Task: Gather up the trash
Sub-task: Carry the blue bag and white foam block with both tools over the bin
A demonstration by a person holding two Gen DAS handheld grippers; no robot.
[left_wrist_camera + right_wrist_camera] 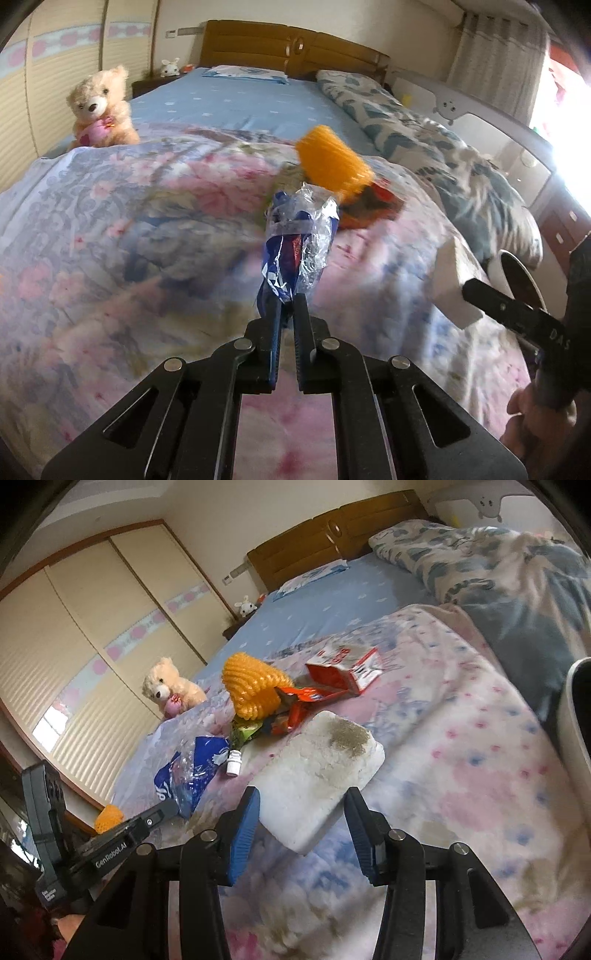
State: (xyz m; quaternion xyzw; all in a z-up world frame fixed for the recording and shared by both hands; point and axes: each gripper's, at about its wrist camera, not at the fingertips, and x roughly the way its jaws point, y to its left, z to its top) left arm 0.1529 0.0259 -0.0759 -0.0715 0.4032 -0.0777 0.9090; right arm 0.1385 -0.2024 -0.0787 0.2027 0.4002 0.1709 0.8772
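Glossy crinkled plastic wrapper; rough white foam block; soft cloth quilt

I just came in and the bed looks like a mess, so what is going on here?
A person with a gripper in each hand is picking trash off the floral quilt. The left gripper is shut on a crumpled blue and clear plastic wrapper, and the right gripper clamps a white foam block. An orange foam net, a red carton, snack wrappers and a small white bottle lie uncollected.
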